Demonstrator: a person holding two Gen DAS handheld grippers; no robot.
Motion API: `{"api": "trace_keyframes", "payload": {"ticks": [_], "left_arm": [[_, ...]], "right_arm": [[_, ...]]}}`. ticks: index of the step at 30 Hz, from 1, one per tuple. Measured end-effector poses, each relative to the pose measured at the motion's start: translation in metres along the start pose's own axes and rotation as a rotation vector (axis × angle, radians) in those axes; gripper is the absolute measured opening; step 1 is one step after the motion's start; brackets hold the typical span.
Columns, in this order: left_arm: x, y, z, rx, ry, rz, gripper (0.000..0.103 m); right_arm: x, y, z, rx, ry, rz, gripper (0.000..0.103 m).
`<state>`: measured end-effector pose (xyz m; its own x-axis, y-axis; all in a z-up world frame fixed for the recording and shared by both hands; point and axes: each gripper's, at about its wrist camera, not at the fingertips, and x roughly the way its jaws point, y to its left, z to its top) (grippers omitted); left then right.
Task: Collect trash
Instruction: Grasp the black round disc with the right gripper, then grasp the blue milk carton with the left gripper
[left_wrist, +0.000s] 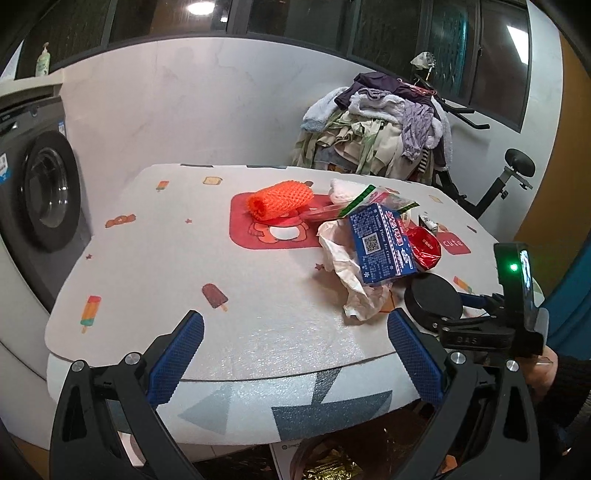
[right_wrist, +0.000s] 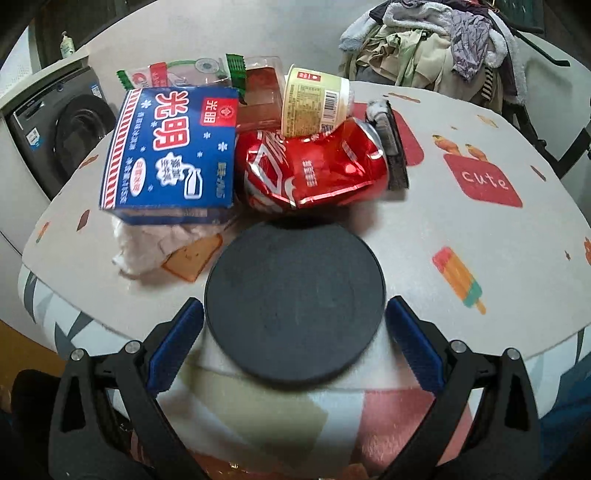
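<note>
Trash pile sits on the foam-padded printed counter (right_wrist: 480, 229), toward its near right part in the left wrist view, well in from the far edge. Right tongs (right_wrist: 293, 325) are open, blue ribbed pads either side of a flat round matte black disc (right_wrist: 293, 302) that lies at the near edge; pads look just beside its rim, cannot tell if they touch. Left tongs (left_wrist: 295, 343) are open, empty, hovering over the bare near edge. Just past the disc: crushed red aluminium soda can (right_wrist: 317, 170), dented, shiny, probably light and slippery with sharp creases, best pinched across the flattened middle. Leaning on it, a cream paper cup with printed label (right_wrist: 314, 101), on its side, light and crushable, take it by the wall, gently. To the left, blue and white cardboard ice cream box (right_wrist: 170, 147), stiff but hollow, grip across the short sides. Under it a crumpled pale paper wrapper (right_wrist: 147, 243), soft, no fixed grip point, pinch any fold. Behind: clear plastic tray (right_wrist: 260, 96) and a green-edged plastic snack wrapper (right_wrist: 181, 72), thin and slick. Orange foam mesh fruit sleeve (left_wrist: 280, 201) lies farther in, squashy, easy grab. Small dark block (right_wrist: 391, 147) beside the can, material unclear.
</note>
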<state>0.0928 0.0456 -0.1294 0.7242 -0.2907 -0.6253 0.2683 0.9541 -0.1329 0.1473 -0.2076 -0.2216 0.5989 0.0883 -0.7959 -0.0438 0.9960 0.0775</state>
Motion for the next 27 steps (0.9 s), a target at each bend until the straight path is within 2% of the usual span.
{"api": "trace_keyframes", "payload": {"ticks": [6, 8, 13, 17, 23, 27], "left_arm": [[0.011, -0.005, 0.007, -0.020, 0.015, -0.040, 0.097], [0.013, -0.007, 0.009, -0.027, 0.017, -0.052, 0.096], [0.021, -0.012, 0.015, -0.043, 0.042, -0.106, 0.082], [0.032, -0.019, 0.024, -0.070, 0.062, -0.157, 0.072], [0.070, -0.034, 0.051, -0.152, 0.113, -0.272, 0.069], [0.096, -0.040, 0.064, -0.195, 0.143, -0.270, 0.064]], "right_arm": [[0.007, -0.003, 0.009, -0.008, 0.008, -0.011, 0.097], [0.007, -0.002, 0.010, -0.030, 0.007, -0.009, 0.094], [-0.010, -0.002, 0.004, -0.057, -0.025, 0.010, 0.093], [-0.032, -0.013, -0.006, -0.012, -0.065, 0.021, 0.093], [-0.054, -0.040, -0.018, 0.075, -0.100, 0.027, 0.093], [-0.062, -0.051, -0.023, 0.093, -0.115, 0.012, 0.093]]}}
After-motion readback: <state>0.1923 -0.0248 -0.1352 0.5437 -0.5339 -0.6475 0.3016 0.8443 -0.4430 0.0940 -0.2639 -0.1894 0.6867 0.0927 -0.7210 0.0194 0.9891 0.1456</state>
